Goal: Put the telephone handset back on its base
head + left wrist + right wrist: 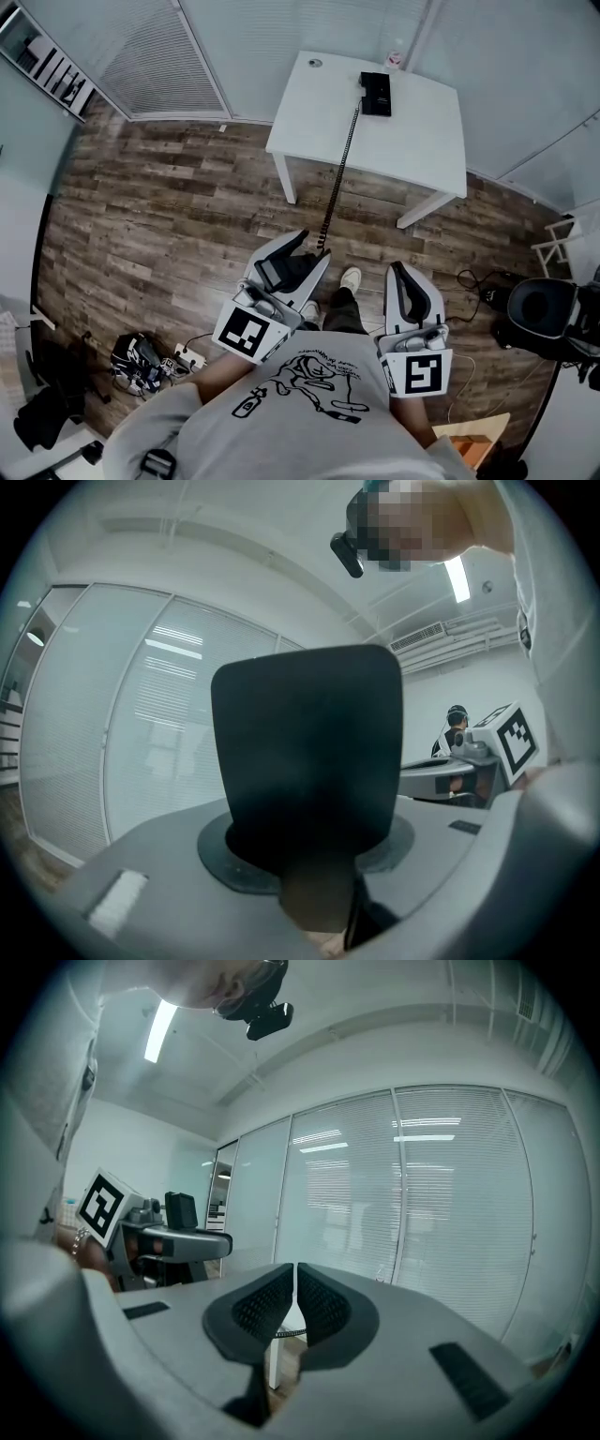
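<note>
The black telephone base (376,94) lies on the far side of a white table (422,131). Its coiled cord (339,173) hangs off the table's front edge and runs down to my left gripper (302,251). That gripper is shut on the black handset (279,273), held well short of the table above the wooden floor. In the left gripper view the handset (305,752) fills the space between the jaws. My right gripper (397,272) is beside it, shut with nothing in it. Its ribbed pads (323,1305) meet in the right gripper view.
A black office chair (539,309) stands at the right with cables on the floor near it. A power strip (186,356) and a dark bag (139,361) lie at the lower left. A cardboard box (469,436) sits at the lower right. Glass walls with blinds surround the room.
</note>
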A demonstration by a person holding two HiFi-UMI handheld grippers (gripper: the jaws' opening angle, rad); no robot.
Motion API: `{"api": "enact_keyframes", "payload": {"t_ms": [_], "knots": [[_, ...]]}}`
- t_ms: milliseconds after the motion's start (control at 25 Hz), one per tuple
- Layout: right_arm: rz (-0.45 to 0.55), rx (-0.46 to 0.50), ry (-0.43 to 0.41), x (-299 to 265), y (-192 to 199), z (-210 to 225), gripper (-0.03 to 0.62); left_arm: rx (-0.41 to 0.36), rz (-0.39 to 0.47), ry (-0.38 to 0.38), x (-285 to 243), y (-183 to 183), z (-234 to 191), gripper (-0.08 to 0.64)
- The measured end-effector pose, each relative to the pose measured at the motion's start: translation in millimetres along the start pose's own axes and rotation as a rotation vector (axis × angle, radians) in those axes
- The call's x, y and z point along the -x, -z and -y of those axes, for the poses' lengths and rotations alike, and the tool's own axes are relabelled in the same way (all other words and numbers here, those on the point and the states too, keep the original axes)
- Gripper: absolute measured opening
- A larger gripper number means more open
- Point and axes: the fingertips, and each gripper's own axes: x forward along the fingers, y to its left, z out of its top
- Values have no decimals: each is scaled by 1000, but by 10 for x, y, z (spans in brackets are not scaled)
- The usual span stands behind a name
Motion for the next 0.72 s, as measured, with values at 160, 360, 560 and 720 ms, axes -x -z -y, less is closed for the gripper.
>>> {"api": "enact_keyframes", "payload": {"t_ms": [160,360,560,720], "knots": [[4,-19,1,-89,19,156,11,0,-12,-6,-171,20,-34,163],[13,-25,10,-218,78,536,11,-12,-30,-14,-521,64,-68,163],[14,-43,4,-444,154,972,11,-22,-61,-25,-981,102,-126,163],[9,-53,-5,-689,201,1350,11,-40,-75,-34,-1388,96,-213,163]]}}
